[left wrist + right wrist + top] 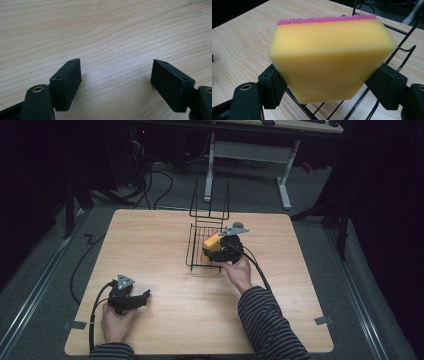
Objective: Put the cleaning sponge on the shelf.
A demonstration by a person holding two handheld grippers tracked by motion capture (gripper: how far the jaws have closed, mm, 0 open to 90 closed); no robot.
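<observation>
R gripper (329,85) clamps yellow sponge (332,60) over wire rack (200,245); lower level, clear rim, then release. L gripper (116,82) open, idle.

a thick yellow foam sponge with a pink scouring layer (329,58) sits squeezed between the right gripper's (329,87) two black jaws, pink side farthest from them, over the black wire rack (402,47).

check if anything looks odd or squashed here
The yellow sponge is pinched inward at its lower sides, where the right hand-held gripper squeezes it above the black wire rack. Nothing else stands out.
</observation>
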